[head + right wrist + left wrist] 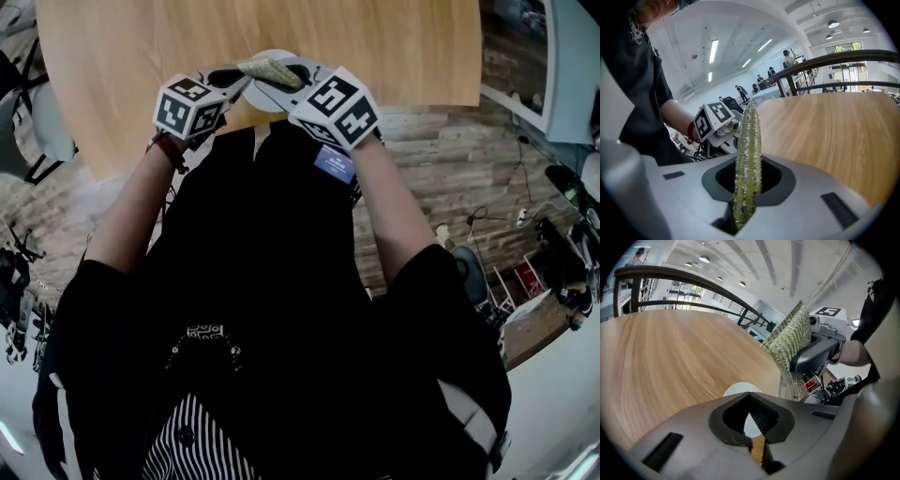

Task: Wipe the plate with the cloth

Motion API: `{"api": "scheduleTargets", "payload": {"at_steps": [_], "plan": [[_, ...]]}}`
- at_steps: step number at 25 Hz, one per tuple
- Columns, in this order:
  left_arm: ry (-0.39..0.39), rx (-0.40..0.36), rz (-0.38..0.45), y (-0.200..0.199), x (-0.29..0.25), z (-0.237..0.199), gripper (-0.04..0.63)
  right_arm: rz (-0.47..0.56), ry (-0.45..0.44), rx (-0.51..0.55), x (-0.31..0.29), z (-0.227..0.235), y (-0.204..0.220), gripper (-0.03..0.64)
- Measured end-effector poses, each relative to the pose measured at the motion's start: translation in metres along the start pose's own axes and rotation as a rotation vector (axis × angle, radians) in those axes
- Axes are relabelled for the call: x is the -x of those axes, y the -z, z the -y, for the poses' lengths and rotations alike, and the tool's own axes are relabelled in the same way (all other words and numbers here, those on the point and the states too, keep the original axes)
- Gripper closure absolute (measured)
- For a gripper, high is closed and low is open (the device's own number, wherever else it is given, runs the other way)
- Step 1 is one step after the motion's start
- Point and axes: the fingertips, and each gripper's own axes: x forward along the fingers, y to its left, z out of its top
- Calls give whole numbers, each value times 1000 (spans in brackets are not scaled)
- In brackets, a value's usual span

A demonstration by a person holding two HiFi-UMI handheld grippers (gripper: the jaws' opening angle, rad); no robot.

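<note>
Pale wooden table (394, 47) fills the upper part of the head view, with a plank floor (450, 178) showing past its near edge and a dark railing (670, 273) behind it in the left gripper view. A white plate (270, 95) lies on the table close to that near edge, directly before the person, whose black top (281, 281) takes up the lower frame. Left gripper (750, 395): jaws drawn together save for a thin slit, with nothing between them. The white of the plate and a strip of wood show through the cut-out. In the head view its tips sit at the plate's left rim (contact with the rim cannot be confirmed). Right gripper (298, 81): jaws clenched on a yellow-green cloth (749, 131) of nubby, glinting weave. The cloth rises as a narrow upright strip out of the slit between the jaws. From the head view the free end of the cloth lies over the far part of the plate, between the two grippers. Whether it touches the plate cannot be told. The two grippers face each other across the plate, tips near one another, each marker cube (190, 108) turned towards the camera.
</note>
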Motion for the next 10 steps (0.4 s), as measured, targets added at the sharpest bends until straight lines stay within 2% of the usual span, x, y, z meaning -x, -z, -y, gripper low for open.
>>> {"api": "scheduleTargets", "payload": {"at_steps": [4,10], "plan": [[-21,-41,-69,16,-17,-5,600,-60,58,-8,-4,20,28,569],[-90,-144,-206,43,-48,-23,600,-186,137,26,-26,53,80,569]]}}
